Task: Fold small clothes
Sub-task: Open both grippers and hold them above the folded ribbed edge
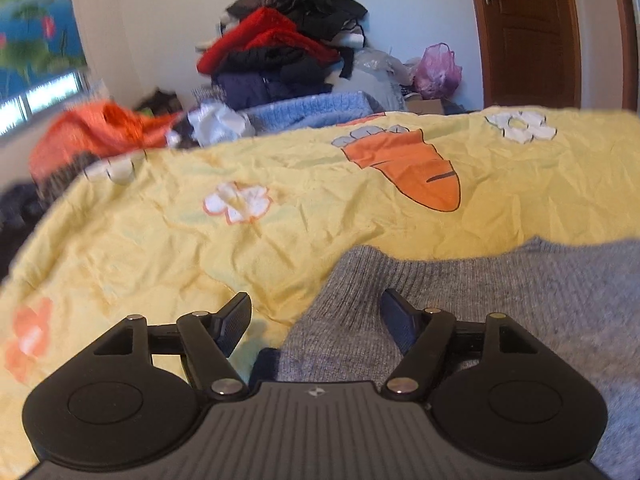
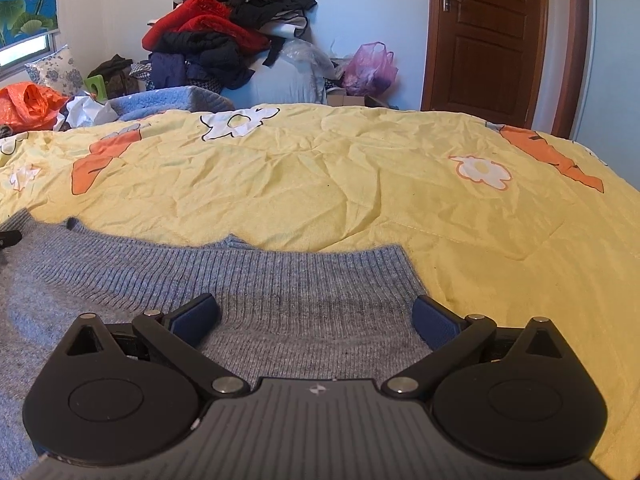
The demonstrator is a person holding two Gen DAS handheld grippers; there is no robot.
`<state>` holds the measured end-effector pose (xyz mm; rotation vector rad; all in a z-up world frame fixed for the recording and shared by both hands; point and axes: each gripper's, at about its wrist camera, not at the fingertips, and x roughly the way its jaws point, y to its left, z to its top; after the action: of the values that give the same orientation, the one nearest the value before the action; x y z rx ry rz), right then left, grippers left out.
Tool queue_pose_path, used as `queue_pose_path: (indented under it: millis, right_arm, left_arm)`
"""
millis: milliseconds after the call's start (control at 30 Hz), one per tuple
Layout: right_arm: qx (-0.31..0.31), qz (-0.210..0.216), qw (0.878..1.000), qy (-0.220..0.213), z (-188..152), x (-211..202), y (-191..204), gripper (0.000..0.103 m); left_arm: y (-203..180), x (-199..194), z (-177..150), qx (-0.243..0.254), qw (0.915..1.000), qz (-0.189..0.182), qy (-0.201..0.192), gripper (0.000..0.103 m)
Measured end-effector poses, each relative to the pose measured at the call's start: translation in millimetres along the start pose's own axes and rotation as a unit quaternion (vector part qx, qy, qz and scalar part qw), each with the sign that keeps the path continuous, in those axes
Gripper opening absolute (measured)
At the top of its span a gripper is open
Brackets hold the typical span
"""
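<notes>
A grey knitted sweater (image 1: 500,292) lies flat on a yellow quilt (image 1: 200,252) printed with carrots and flowers. My left gripper (image 1: 316,312) is open over the sweater's left edge, one finger over the quilt and one over the knit. In the right wrist view the sweater (image 2: 200,280) fills the lower left, ribbed hem facing away. My right gripper (image 2: 316,314) is open wide over the hem near its right corner. A tip of the left gripper shows at the far left edge of the right wrist view (image 2: 10,238).
A tall pile of dark and red clothes (image 2: 224,32) stands against the far wall. A blue knit (image 2: 168,100), an orange bag (image 2: 28,104) and a pink bag (image 2: 370,66) lie beyond the quilt. A brown door (image 2: 488,40) is at the back right.
</notes>
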<state>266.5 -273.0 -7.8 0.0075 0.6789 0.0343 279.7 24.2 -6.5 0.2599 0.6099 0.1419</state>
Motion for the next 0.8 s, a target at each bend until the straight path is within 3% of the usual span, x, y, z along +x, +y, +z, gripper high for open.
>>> queue_pose_path:
  millis: [100,167,333,800]
  right_arm:
    - [-0.004,-0.007,1.000,-0.001,-0.7,-0.8,2.6,0.101]
    - [-0.005,-0.010,1.000,-0.001,-0.5,-0.8,3.2,0.101]
    - [-0.003,-0.010,1.000,-0.001,0.2,-0.5,2.2,0.101]
    - [0.002,-0.005,1.000,0.000,0.7,0.7,0.4,0.101]
  left_arm:
    - [-18.2,-5.7,-2.0,0.055,0.9975,0.041,-0.015,0.072]
    - [-22.1,-6.5,-2.0,0.068,0.9963,0.050,-0.018,0.072]
    - [-7.2,-4.0,-0.7,0.029,0.9993,0.022,-0.009,0.072]
    - [-7.0,-2.4,-1.0,0.025,0.9995,0.016,-0.007,0.072]
